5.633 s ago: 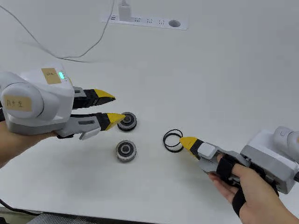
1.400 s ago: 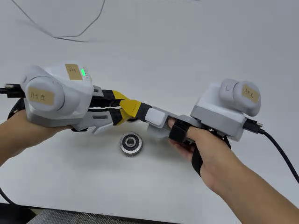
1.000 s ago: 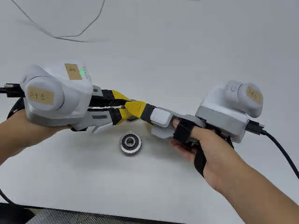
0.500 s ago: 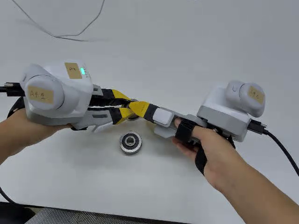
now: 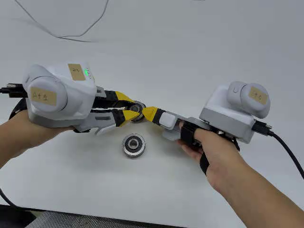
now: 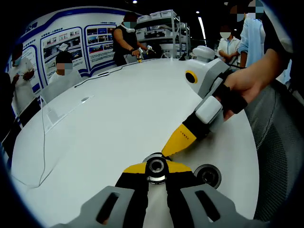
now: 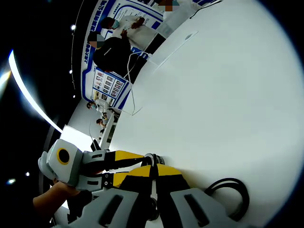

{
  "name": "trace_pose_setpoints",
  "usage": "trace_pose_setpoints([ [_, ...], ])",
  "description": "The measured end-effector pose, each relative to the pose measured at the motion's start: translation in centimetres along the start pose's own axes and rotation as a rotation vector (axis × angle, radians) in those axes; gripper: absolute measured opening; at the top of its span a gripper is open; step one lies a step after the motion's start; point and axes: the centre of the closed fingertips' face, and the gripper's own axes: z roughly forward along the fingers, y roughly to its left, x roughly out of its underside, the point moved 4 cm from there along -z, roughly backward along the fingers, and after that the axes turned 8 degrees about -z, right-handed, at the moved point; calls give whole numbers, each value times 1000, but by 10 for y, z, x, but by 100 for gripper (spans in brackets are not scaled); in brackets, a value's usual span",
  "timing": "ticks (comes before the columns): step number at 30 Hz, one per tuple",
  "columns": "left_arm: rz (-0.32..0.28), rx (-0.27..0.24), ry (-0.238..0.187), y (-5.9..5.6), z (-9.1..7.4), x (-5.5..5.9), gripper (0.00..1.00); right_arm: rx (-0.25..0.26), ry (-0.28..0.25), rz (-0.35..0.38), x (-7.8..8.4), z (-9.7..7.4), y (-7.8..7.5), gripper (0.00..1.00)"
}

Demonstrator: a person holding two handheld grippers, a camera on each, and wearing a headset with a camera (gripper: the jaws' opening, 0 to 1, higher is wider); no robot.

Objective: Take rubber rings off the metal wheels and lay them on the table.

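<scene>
My left gripper (image 5: 129, 108) (image 6: 156, 167) holds a metal wheel (image 5: 137, 109) (image 6: 156, 168) above the table, jaws shut on it. The right gripper (image 5: 145, 112) (image 7: 153, 167) meets that wheel (image 7: 152, 158) from the right, its yellow tips together and pinching the black rubber ring at the rim. In the left gripper view the right gripper (image 6: 167, 151) touches the wheel's upper edge. A second wheel (image 5: 133, 145) (image 6: 207, 175) lies flat on the white table (image 5: 199, 57), just in front of both grippers. Loose black rubber rings (image 7: 230, 190) lie on the table beside the right jaws.
A thin grey cable (image 5: 71, 37) runs across the far left of the table. A black cable (image 5: 285, 152) trails from the right gripper. The table's front edge (image 5: 95, 216) is close below. People stand at shelves and wall boards (image 6: 133, 38) beyond the table.
Since 5.6 s ago the left gripper has picked up a wheel and the right gripper has come to it. In the last second the right gripper drew slightly right; the wheel now shows between the tips.
</scene>
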Motion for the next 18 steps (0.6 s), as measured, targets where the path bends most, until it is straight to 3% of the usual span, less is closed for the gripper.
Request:
trace_pose_setpoints([
  [9,-1,-1,1,0,0,0,13,9,18,61,0,-3,4,2],
  [18,-1,-6,6,-1,0,0,13,14,27,116,-5,0,-1,1],
])
